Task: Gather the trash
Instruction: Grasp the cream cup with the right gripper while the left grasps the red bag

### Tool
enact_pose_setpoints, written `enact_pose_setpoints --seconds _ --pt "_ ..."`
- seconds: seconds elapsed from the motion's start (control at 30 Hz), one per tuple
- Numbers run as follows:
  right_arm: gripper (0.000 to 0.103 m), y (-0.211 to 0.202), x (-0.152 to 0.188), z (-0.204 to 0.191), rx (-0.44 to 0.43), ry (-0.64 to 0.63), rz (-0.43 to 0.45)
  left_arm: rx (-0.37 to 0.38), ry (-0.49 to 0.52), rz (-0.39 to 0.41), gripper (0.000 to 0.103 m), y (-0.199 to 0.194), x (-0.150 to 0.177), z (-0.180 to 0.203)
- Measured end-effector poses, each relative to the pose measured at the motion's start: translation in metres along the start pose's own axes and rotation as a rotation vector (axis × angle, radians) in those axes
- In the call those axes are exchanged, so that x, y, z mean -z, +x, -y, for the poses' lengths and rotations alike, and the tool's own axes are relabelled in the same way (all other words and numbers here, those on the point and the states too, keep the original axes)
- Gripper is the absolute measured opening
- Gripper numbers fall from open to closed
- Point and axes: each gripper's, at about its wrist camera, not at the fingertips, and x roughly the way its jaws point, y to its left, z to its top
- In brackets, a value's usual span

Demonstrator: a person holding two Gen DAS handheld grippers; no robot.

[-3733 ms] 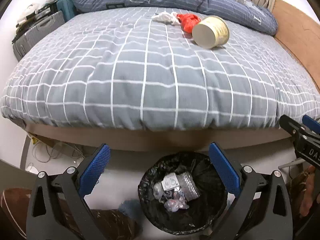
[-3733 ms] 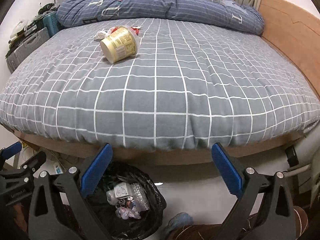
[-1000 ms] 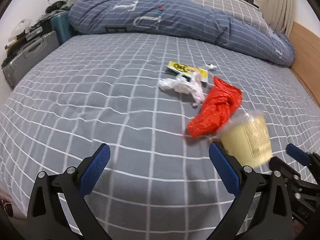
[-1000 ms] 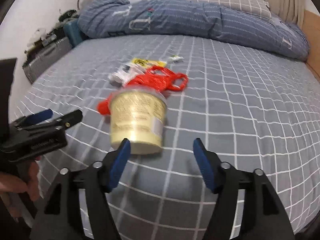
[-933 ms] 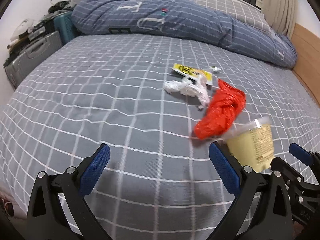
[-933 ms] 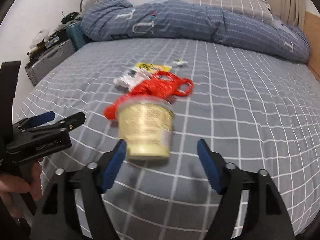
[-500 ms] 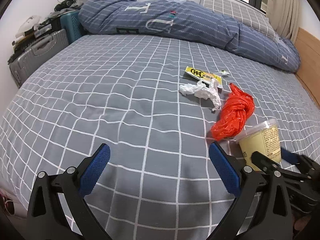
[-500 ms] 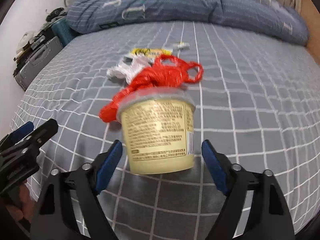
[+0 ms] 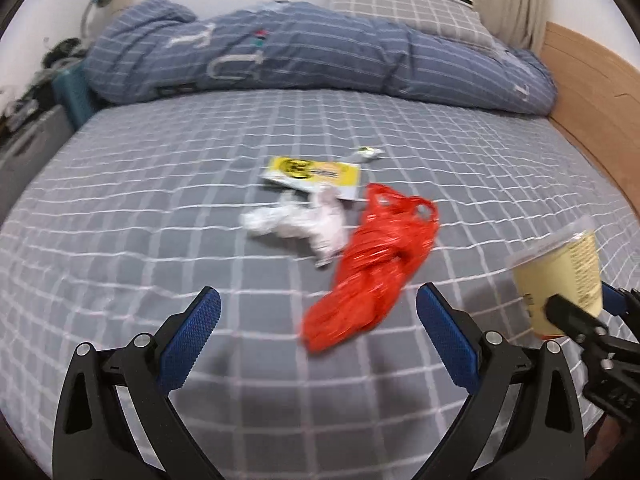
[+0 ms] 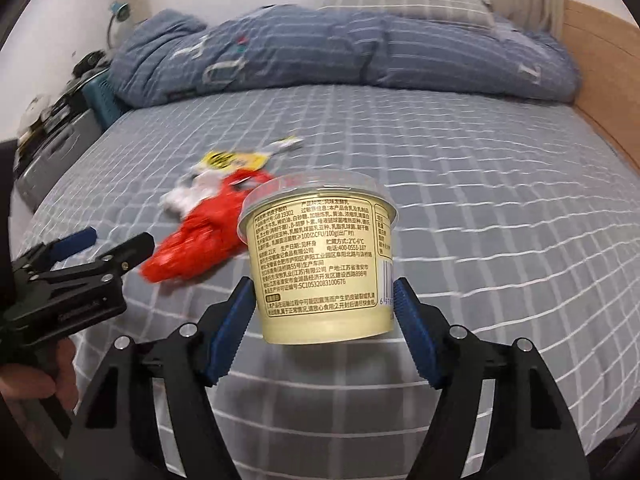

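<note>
A pale yellow plastic cup (image 10: 320, 264) with a clear lid is upright between the blue pads of my right gripper (image 10: 322, 312), which is shut on its lower sides; it seems to hang just above the grey checked bed (image 10: 500, 208). In the left wrist view the same cup (image 9: 560, 276) shows at the right edge. My left gripper (image 9: 318, 298) is open over the bed with nothing in it. A crumpled red plastic bag (image 9: 372, 280) lies just ahead of its right finger. Beyond that lie white crumpled tissue (image 9: 296, 224), a yellow packet (image 9: 312, 170) and a small wrapper (image 9: 366, 154).
A rolled blue duvet (image 9: 300, 56) and a checked pillow (image 9: 408, 8) lie across the head of the bed. A wooden bed frame (image 9: 592, 80) runs along the right side. Suitcases (image 10: 52, 148) stand at the left. A person's hand (image 10: 40, 376) holds the left gripper (image 10: 116, 240).
The right gripper's pads have closed in against the cup, which now stands upright between them and looks raised off the bed. The left gripper has shifted, so the red bag lies nearer its right finger.
</note>
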Motion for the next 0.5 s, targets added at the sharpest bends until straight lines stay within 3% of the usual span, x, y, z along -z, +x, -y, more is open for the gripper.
enact_pose_setpoints --seconds 0.07,0.37,0.47,0.5 --pt "0.068 0.001 -0.002 0.014 0.011 0.011 0.002 0.031 -0.010 -0.023 0.096 0.016 -0.005 0.008" --pt "0.068 0.005 -0.005 0.038 0.002 0.050 -0.003 -0.004 0.067 -0.032 0.096 0.047 -0.013 0.044" --pt "0.068 0.007 -0.006 0.034 -0.009 0.043 -0.008 0.024 0.079 -0.060 0.078 0.060 -0.015 0.050" --pt "0.068 0.007 -0.005 0.033 -0.011 0.039 -0.010 0.020 0.081 -0.068 0.076 0.063 -0.015 0.051"
